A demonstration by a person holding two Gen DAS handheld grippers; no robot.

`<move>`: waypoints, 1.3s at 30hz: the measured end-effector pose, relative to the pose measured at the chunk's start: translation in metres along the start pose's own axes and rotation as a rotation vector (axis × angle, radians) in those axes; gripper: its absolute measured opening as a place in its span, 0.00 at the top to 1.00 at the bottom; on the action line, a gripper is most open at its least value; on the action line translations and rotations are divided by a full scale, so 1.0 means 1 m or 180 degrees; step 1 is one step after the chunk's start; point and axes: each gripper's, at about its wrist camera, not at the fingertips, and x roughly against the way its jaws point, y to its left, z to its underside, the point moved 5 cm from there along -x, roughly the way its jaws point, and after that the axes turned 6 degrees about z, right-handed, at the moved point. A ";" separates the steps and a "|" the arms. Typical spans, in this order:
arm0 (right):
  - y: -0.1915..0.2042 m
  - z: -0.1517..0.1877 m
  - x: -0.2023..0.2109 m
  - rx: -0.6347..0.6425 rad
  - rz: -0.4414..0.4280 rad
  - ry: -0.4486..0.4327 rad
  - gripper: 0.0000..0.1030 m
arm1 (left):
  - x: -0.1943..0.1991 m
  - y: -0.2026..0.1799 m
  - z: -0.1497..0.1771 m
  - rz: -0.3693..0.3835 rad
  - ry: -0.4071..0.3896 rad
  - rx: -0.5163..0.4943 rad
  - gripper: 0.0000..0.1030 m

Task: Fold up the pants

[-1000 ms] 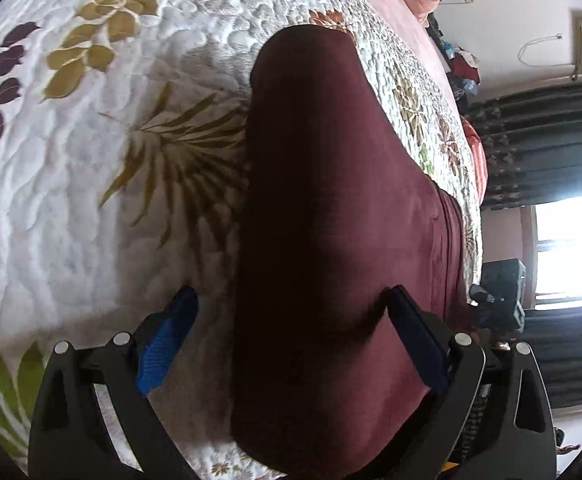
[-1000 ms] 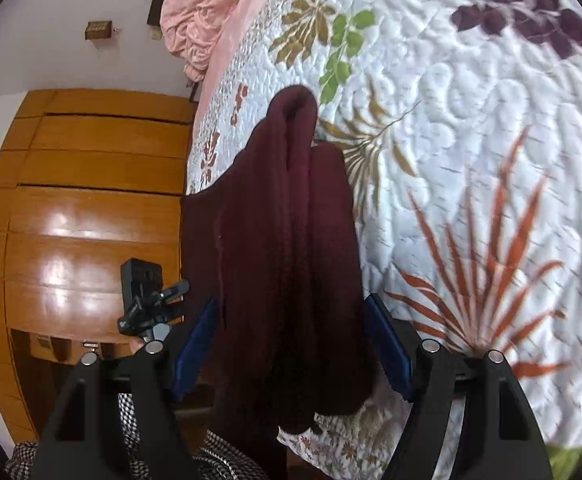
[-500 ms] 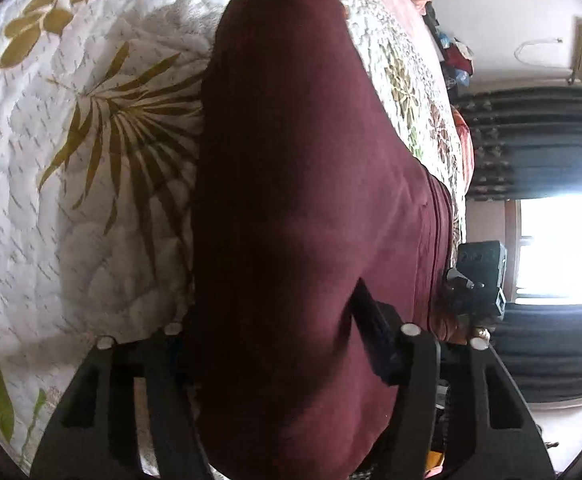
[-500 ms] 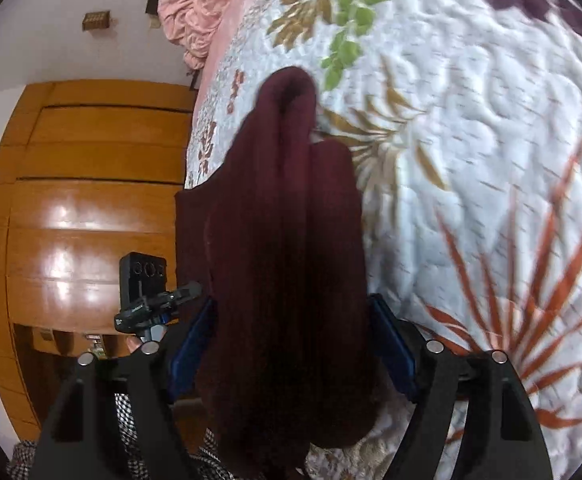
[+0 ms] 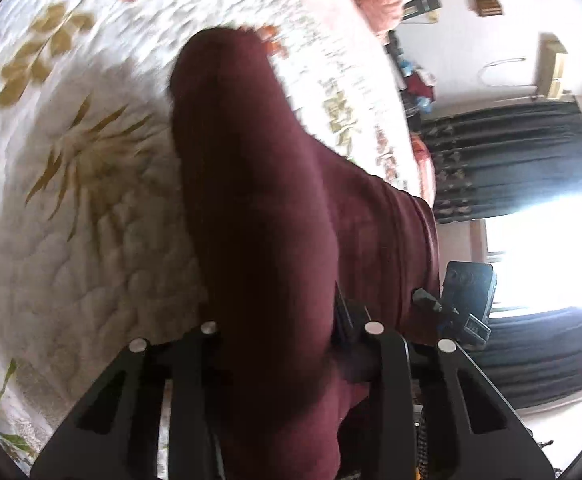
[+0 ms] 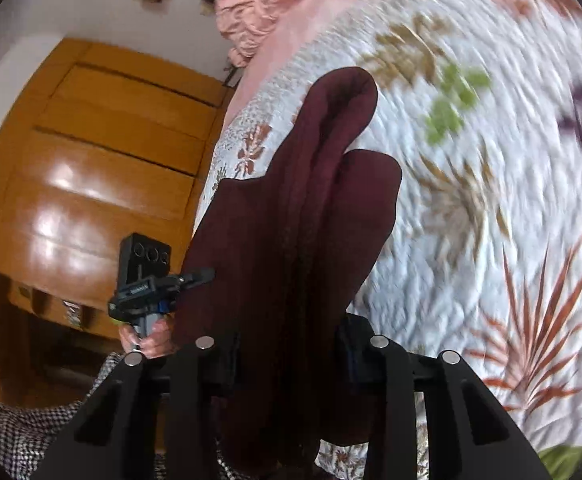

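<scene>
bed with white leaf-print quilt, pink bedding at head, wooden wardrobe, dark curtains.

Matt maroon cloth pants, stitched quilted bedspread, glossy wooden wardrobe.

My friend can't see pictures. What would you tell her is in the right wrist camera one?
The right gripper is shut on a thick bunch of dark maroon pants, held above a white quilt printed with coloured leaves. To the left are the other gripper in a hand, also at the pants, and a wooden wardrobe; the picture is blurry.
</scene>
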 end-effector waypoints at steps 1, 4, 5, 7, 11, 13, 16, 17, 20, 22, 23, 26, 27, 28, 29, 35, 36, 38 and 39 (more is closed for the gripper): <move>0.007 -0.009 0.004 0.0073 0.0041 -0.0026 0.65 | 0.000 -0.005 -0.003 0.0011 -0.0030 -0.0023 0.70; 0.017 -0.037 0.017 0.0177 0.0051 -0.0135 0.65 | 0.004 -0.026 -0.023 0.0092 -0.0194 -0.0150 0.70; 0.020 -0.049 0.020 0.0213 0.0053 -0.0180 0.65 | 0.005 -0.031 -0.030 0.0116 -0.0249 -0.0181 0.70; 0.023 -0.070 0.025 0.0243 0.0062 -0.0231 0.65 | 0.006 -0.039 -0.045 0.0133 -0.0333 -0.0210 0.70; 0.016 -0.113 0.013 0.0237 0.0175 -0.0219 0.65 | -0.003 -0.045 -0.086 -0.0062 -0.0456 -0.0348 0.70; 0.004 -0.131 -0.003 0.0177 0.0264 -0.0164 0.65 | -0.012 -0.038 -0.103 -0.0186 -0.0476 -0.0338 0.69; -0.024 -0.141 -0.035 -0.0047 0.0411 -0.0012 0.63 | -0.022 -0.011 -0.117 -0.0458 -0.0412 -0.0308 0.68; -0.030 -0.140 -0.044 -0.0094 0.0484 0.0027 0.62 | -0.026 0.000 -0.121 -0.0613 -0.0368 -0.0308 0.67; -0.058 -0.136 -0.061 -0.0200 0.0829 0.0048 0.50 | -0.034 0.030 -0.124 -0.0848 -0.0309 -0.0275 0.57; -0.070 -0.131 -0.059 -0.0374 0.0629 -0.0021 0.44 | -0.032 0.036 -0.126 -0.0823 -0.0322 -0.0245 0.52; -0.074 -0.129 -0.056 -0.0417 0.0606 -0.0055 0.41 | -0.028 0.036 -0.125 -0.0855 -0.0326 -0.0253 0.45; -0.078 -0.116 -0.033 -0.0407 0.0645 -0.0188 0.39 | -0.010 0.035 -0.123 -0.1028 -0.0429 -0.0268 0.37; -0.076 -0.113 -0.021 -0.0354 0.0717 -0.0279 0.39 | 0.001 0.030 -0.122 -0.1146 -0.0539 -0.0307 0.37; -0.068 -0.108 -0.005 -0.0221 0.0772 -0.0424 0.39 | 0.011 0.028 -0.121 -0.1279 -0.0651 -0.0356 0.38; -0.058 -0.104 0.004 -0.0130 0.0728 -0.0492 0.39 | 0.028 0.012 -0.115 -0.1368 -0.0865 -0.0500 0.38; 0.005 -0.091 0.015 0.0305 0.0163 -0.0561 0.39 | 0.028 -0.052 -0.078 -0.1169 -0.0977 -0.0978 0.35; 0.011 -0.091 0.008 0.0340 0.0185 -0.0522 0.40 | 0.020 -0.053 -0.076 -0.1179 -0.0930 -0.0993 0.35; 0.007 -0.090 -0.009 0.0308 0.0331 -0.0419 0.40 | 0.002 -0.046 -0.072 -0.1276 -0.0799 -0.1000 0.36; 0.005 -0.091 -0.014 0.0269 0.0343 -0.0380 0.40 | -0.002 -0.037 -0.067 -0.1308 -0.0754 -0.0968 0.37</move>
